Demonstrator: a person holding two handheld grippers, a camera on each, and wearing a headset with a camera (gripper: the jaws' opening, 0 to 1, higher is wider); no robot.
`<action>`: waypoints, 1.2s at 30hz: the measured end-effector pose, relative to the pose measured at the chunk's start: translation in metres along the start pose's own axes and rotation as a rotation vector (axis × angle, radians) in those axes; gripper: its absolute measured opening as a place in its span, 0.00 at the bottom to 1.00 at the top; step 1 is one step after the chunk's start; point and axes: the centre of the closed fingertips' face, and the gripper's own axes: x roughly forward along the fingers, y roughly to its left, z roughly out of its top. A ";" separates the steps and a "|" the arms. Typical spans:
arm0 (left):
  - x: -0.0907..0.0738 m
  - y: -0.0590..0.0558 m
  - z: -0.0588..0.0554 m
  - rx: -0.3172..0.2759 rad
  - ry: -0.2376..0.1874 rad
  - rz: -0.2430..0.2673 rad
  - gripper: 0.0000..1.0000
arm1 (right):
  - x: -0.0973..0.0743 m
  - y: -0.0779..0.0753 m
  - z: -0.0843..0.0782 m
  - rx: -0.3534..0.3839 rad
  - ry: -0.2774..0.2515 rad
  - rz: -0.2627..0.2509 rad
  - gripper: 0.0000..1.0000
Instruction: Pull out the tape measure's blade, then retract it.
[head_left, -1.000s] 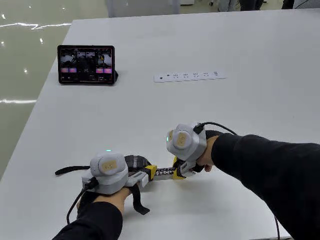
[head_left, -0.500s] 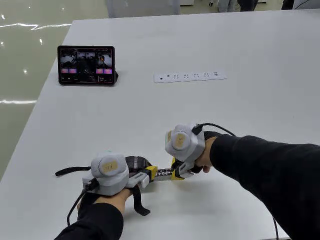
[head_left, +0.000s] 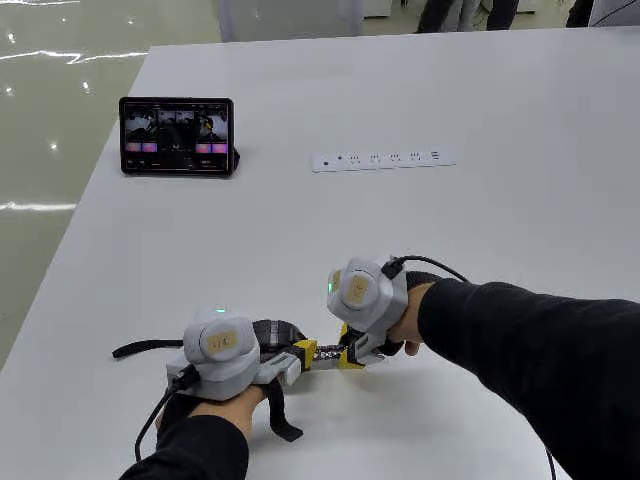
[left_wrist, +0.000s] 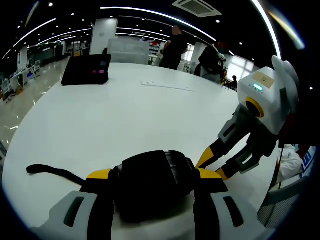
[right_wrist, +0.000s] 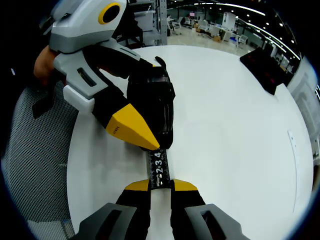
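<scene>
So the left gripper (head_left: 297, 353) has its jaws clamped round the black tape measure (head_left: 275, 332) near the table's (head_left: 300, 230) front edge. The right gripper (right_wrist: 160, 185) is pinched on the blade (right_wrist: 158, 167) tip, with only a short bit out. Best bet: keep the case pinned and move the right one dead in line, no twisting.

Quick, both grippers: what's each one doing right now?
Left gripper: shut on the tape measure case.
Right gripper: shut on the blade tip.
</scene>
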 end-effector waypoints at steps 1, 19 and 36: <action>0.000 0.000 0.000 -0.002 0.000 0.000 0.60 | 0.000 0.000 0.001 0.000 -0.001 0.001 0.11; 0.000 0.000 0.000 -0.005 0.001 -0.006 0.60 | 0.005 0.002 0.012 0.002 -0.032 0.005 0.11; 0.000 0.001 0.000 -0.009 0.001 -0.004 0.60 | 0.010 0.002 0.021 -0.003 -0.051 0.001 0.11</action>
